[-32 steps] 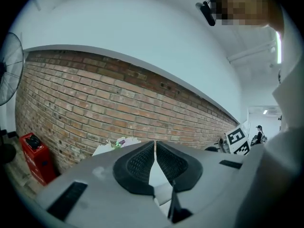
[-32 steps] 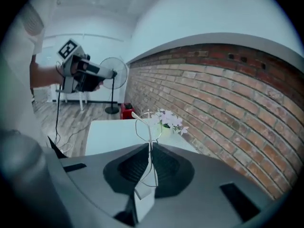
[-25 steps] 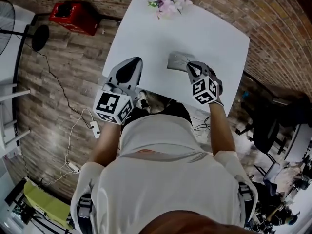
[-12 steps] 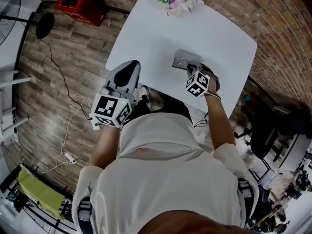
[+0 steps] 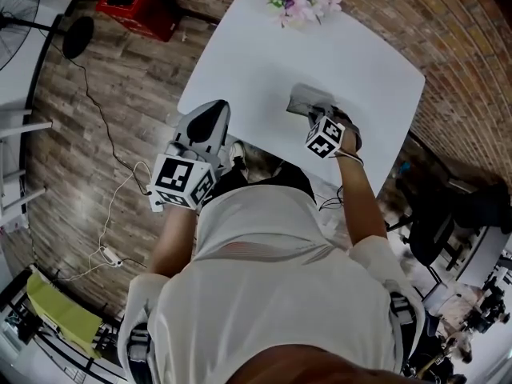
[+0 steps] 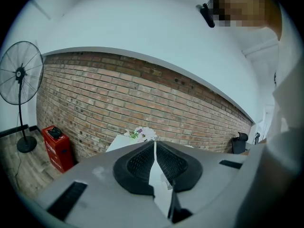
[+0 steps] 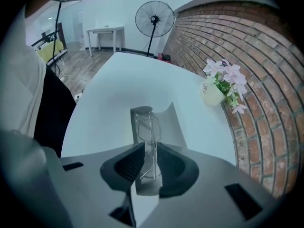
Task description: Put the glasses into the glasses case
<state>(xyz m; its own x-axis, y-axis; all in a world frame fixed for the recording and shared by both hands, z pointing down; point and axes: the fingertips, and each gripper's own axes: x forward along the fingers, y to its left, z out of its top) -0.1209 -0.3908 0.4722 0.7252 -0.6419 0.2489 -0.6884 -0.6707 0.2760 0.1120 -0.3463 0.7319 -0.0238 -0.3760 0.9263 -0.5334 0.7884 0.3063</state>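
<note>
An open grey glasses case lies on the white table, just beyond my right gripper. That gripper is shut on thin wire-framed glasses, which stick out forward from the jaws over the case's tray. In the head view the right gripper hangs over the near end of the case, and the glasses cannot be made out there. My left gripper is held off the table's near left edge, shut with nothing in it; its pads meet at the tips.
A small pot of pink flowers stands at the table's far edge by the brick wall. A red box and a standing fan are on the wooden floor to the left. Cables trail across the floor.
My right gripper has moved forward over the case with the glasses and tipped down. The left gripper has barely moved.
</note>
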